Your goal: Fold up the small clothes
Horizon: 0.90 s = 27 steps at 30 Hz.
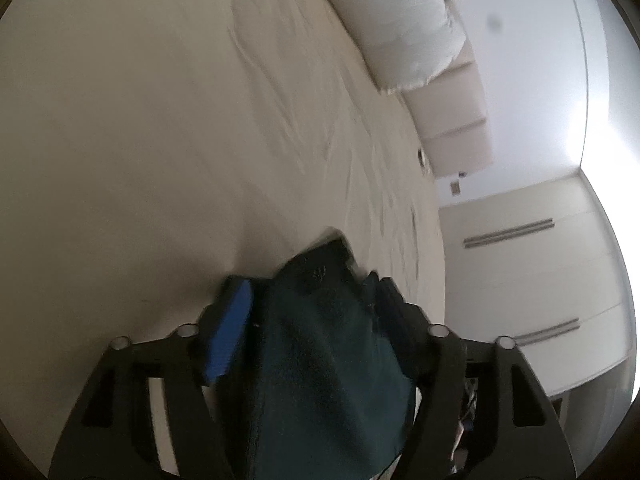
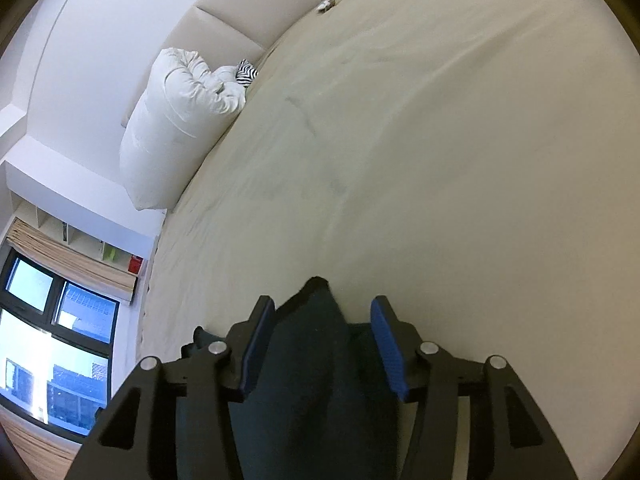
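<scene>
A dark teal garment (image 1: 328,352) lies bunched on the cream bed sheet (image 1: 140,140) between the fingers of my left gripper (image 1: 310,286). Its jaws stand apart, and a blue pad (image 1: 230,332) sits beside the cloth without pinching it. In the right wrist view the same dark garment (image 2: 316,360) rises in a ridge between the fingers of my right gripper (image 2: 323,304). That gripper is open too. A gap shows between the cloth and the right-hand blue pad (image 2: 390,352). The garment's lower part is hidden behind the gripper frames.
A white pillow (image 1: 400,20) and padded headboard (image 1: 452,120) lie at the bed's far end, with wardrobe doors (image 1: 520,280) beyond the edge. In the right wrist view, a white pillow (image 2: 172,120), a zebra-striped item (image 2: 246,72) and a window (image 2: 52,340) are on the left.
</scene>
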Each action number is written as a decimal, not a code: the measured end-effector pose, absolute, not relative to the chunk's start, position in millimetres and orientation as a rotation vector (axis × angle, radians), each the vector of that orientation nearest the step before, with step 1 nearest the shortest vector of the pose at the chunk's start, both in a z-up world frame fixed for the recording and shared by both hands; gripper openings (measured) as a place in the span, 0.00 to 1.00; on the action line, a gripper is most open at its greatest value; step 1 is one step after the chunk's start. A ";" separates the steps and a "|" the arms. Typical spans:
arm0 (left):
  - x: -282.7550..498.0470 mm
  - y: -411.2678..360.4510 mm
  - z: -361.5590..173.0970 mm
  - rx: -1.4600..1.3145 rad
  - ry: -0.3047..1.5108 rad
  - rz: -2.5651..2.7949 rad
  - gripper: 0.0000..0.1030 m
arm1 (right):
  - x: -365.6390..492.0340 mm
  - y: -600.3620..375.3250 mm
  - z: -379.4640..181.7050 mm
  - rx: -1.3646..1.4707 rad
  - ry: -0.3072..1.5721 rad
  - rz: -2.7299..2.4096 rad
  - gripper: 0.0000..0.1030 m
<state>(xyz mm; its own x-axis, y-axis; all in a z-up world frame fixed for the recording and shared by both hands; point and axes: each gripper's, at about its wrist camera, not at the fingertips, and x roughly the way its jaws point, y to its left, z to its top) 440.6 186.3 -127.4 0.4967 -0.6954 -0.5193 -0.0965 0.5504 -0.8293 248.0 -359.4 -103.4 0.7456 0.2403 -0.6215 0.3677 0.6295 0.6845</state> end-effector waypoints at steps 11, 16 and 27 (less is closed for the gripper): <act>362.5 177.1 -105.7 -0.750 1.001 -0.413 0.63 | 190.4 -310.4 -86.8 0.611 0.843 -0.092 0.53; 316.1 159.4 -112.3 -0.663 1.016 -0.444 0.63 | 160.8 -297.7 -83.3 0.558 0.851 -0.091 0.53; 266.1 152.1 -124.8 -0.561 1.041 -0.437 0.34 | 112.4 -290.0 -90.8 0.531 0.905 -0.055 0.52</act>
<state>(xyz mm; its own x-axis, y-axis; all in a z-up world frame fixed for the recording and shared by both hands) 266.1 152.1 -124.8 0.4428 -0.5855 -0.6790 0.0752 0.7789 -0.6226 112.4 -290.0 -90.8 0.6256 0.1732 -0.7607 0.2644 0.8702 0.4157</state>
